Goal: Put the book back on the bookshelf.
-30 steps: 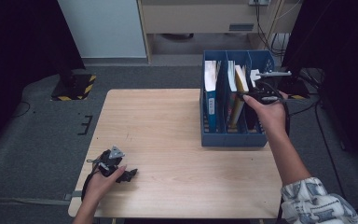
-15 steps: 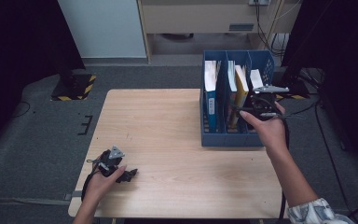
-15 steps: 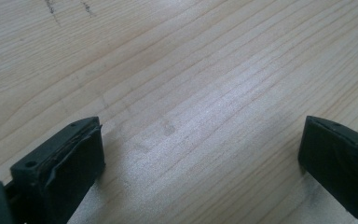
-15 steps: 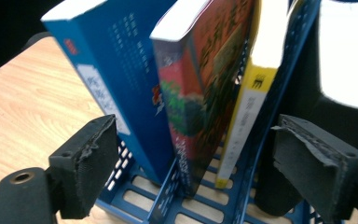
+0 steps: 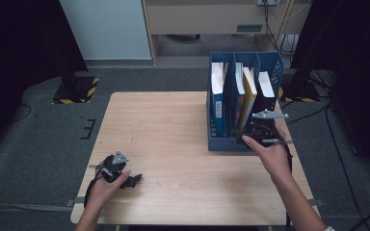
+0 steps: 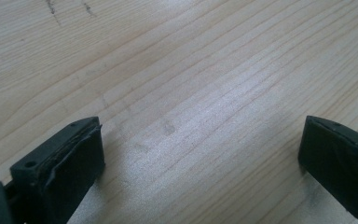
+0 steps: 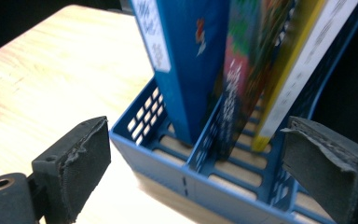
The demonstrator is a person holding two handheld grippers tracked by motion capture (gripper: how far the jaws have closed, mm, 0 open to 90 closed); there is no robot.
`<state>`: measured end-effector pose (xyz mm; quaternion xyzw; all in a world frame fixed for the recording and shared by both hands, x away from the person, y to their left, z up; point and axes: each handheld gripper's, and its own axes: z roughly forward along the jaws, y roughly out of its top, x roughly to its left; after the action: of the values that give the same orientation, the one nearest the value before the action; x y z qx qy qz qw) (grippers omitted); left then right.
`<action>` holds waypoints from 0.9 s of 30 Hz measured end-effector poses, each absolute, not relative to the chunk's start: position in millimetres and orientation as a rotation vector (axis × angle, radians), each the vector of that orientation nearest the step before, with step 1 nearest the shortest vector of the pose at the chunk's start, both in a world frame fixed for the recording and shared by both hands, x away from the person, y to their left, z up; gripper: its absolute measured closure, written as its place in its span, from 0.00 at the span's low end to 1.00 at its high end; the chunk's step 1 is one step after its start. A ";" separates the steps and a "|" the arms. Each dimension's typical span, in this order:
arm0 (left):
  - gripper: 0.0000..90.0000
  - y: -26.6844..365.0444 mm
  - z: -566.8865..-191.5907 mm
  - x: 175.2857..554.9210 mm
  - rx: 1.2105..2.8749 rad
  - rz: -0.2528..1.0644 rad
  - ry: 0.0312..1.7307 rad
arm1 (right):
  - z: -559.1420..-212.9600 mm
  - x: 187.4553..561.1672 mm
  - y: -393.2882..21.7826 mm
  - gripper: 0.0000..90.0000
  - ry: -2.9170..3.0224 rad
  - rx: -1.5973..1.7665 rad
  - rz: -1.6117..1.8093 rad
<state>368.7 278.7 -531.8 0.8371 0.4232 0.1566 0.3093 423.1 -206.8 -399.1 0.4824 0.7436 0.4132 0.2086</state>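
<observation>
the right tool [image 5: 259,136], jaws just opened wide and empty, faced the blue rack [image 7: 223,186] holding books [image 7: 191,65].

Around the wooden table [image 5: 173,125]
Grey carpet [image 5: 43,159] all round; white panel [image 5: 106,29] and beige cabinet [image 5: 202,17] beyond the far edge; striped base [image 5: 77,91] off the far left corner; cables [image 5: 337,139] off the right edge.

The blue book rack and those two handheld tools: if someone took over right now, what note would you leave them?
Right tool: jaws just opened, nothing between them, at the near end of the blue rack.
Left tool: open, empty, low over the table at its near left.
Books stand upright in the rack.
Done: books are filed, as far as shows.
Left: probably pull the right tool clear.
</observation>
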 end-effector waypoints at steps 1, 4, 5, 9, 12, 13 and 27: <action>0.00 278.7 -531.8 368.7 2.212 0.414 1.118 | -399.1 423.1 -206.8 0.09 2.069 1.342 1.150; 0.00 278.9 -532.0 368.5 2.210 0.415 1.116 | -411.4 414.3 -202.0 0.09 2.100 1.321 1.155; 0.00 278.9 -532.0 368.5 2.210 0.415 1.116 | -411.4 414.3 -202.0 0.09 2.100 1.321 1.155; 0.00 279.2 -532.6 367.9 2.202 0.417 1.115 | -427.1 404.4 -195.2 0.09 2.125 1.302 1.166; 0.00 279.3 -532.8 367.7 2.200 0.419 1.115 | -436.3 399.3 -190.2 0.09 2.144 1.302 1.167; 0.00 279.3 -532.8 367.7 2.200 0.419 1.115 | -436.3 399.3 -190.2 0.09 2.144 1.302 1.167; 0.00 279.3 -532.9 367.4 2.199 0.419 1.114 | -473.5 369.4 -157.9 0.11 2.255 1.198 1.175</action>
<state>367.4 279.3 -532.9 0.8346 0.4227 0.1592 0.3152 369.4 -157.9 -473.5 0.4203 0.7913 0.4123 0.1647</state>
